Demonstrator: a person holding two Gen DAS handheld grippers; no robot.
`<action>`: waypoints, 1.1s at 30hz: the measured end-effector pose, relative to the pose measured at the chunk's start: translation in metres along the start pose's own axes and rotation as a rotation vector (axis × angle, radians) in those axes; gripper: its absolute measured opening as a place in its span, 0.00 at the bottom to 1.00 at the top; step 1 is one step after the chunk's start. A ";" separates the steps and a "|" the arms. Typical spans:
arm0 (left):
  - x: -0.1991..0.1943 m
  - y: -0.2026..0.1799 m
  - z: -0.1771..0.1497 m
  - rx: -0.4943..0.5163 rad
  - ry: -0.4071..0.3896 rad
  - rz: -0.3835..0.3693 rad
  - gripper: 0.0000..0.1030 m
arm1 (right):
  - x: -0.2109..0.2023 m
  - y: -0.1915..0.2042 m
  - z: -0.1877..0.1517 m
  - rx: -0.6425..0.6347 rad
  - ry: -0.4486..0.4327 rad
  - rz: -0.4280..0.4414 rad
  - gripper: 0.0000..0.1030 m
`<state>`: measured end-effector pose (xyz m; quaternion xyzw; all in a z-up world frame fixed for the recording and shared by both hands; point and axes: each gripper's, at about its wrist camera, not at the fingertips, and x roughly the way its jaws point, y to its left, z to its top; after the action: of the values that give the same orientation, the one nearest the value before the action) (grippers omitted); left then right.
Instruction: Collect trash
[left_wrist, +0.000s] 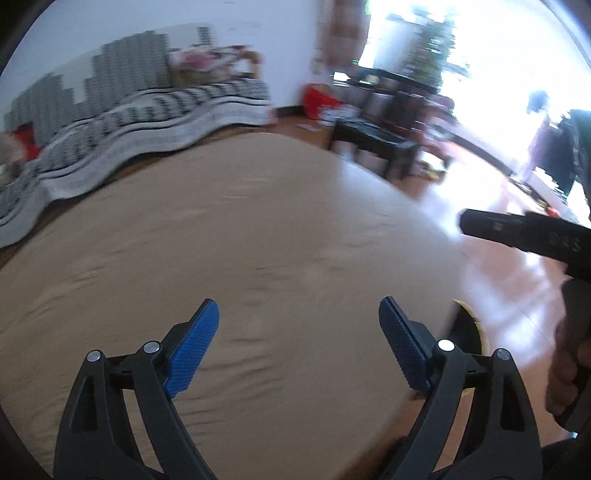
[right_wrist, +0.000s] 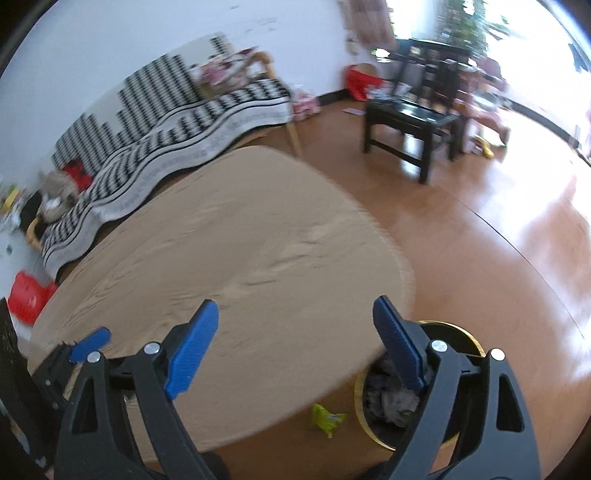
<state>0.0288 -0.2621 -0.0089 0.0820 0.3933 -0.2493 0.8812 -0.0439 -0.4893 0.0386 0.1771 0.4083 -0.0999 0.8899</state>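
A crumpled green wrapper lies on the wooden floor between the beige rug and a black bin with a gold rim. Grey crumpled trash sits inside the bin. My right gripper hangs open and empty above the rug's near edge, its right finger over the bin. My left gripper is open and empty too, over the rug. The bin's rim peeks out behind its right finger. One blue fingertip of the left gripper shows at the lower left of the right wrist view.
A sofa with a black-and-white cover lines the rug's far side. A black low table stands on the shiny wooden floor at the back right. A red bag lies at the left. A person's hand holds the right gripper's body.
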 end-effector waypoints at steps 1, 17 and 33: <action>-0.007 0.020 -0.002 -0.020 -0.007 0.043 0.85 | 0.004 0.016 0.001 -0.023 0.003 0.013 0.81; -0.119 0.259 -0.068 -0.362 -0.030 0.407 0.86 | 0.066 0.280 -0.033 -0.352 0.081 0.252 0.84; -0.140 0.321 -0.101 -0.458 -0.009 0.478 0.87 | 0.089 0.366 -0.068 -0.456 0.111 0.313 0.85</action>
<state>0.0454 0.1020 0.0086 -0.0295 0.4047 0.0589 0.9121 0.0848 -0.1298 0.0153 0.0384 0.4361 0.1433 0.8876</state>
